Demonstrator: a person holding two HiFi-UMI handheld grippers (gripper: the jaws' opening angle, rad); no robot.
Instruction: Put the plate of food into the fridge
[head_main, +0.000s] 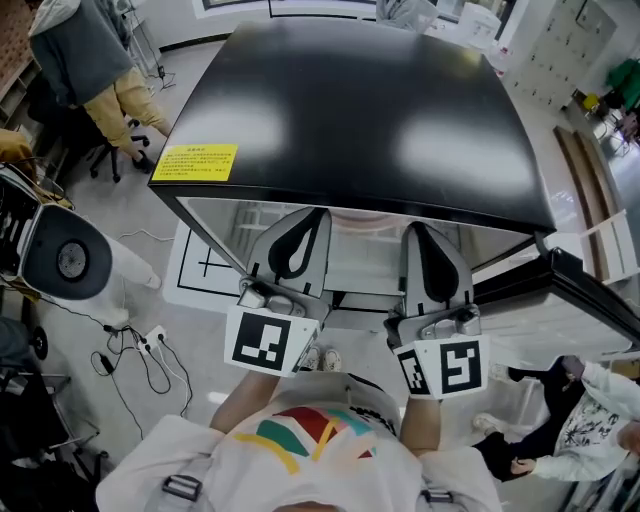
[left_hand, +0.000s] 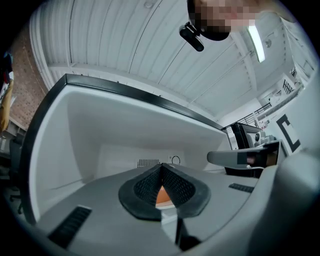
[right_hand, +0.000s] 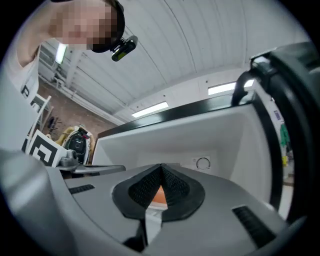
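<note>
Count from where you stand:

- Two grey two-jaw grippers, one per hand: left gripper (left_hand: 161, 166) and right gripper (right_hand: 161, 166).
- Two white cubes with black square markers (head_main: 262, 340) (head_main: 448, 366), one on each gripper.
- One white fridge with a glossy black top (head_main: 370, 100).
- One yellow rectangular label (head_main: 195, 161) on that top.
- One black-edged fridge door (head_main: 585, 285).
- One round dial (right_hand: 203, 163) on the fridge's back wall.
- Two other people: one in a grey top and tan trousers (head_main: 85, 60), one in a white patterned top (head_main: 590, 420).
- One round white-and-black machine (head_main: 65, 255).
- One white power strip (head_main: 153, 334) on the floor.
- One orange patch (left_hand: 163, 195) (right_hand: 159, 196) behind each jaw pair. You can't tell whether that is one item or two.
</note>
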